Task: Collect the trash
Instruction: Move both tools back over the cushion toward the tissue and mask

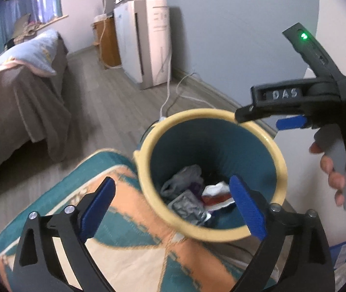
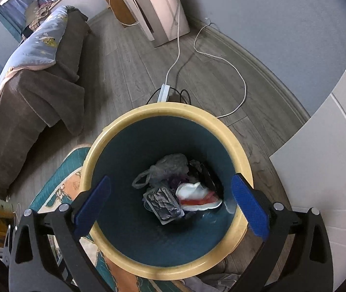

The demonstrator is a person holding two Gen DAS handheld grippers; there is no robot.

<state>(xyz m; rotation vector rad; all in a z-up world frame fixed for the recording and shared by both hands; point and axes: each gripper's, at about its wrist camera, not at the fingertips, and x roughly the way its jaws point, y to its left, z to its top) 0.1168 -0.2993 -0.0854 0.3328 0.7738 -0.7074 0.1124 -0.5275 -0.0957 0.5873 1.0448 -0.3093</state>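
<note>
1. The left tongs (image 1: 173, 209) stand wide apart with nothing between them, hanging over the near rim of the bin (image 2: 114, 131).
2. The right tongs (image 2: 173, 206) are also spread wide and empty, directly above the bin's mouth.
3. The trash (image 2: 173, 194), wrappers and a grey bag, lies at the bin's bottom.
4. Risk: the bin sits partly on the rug (image 1: 129, 219); a tong clipping its rim could tip it and spill everything.
5. The cables (image 2: 221, 58) on the floor beyond the bin could snag a foot.

We hold black grippers: the left gripper (image 1: 171, 209) has blue ribbed pads and silver screws; the right gripper (image 2: 170, 209) matches, its body stamped "DAS" beside a green light.
</note>
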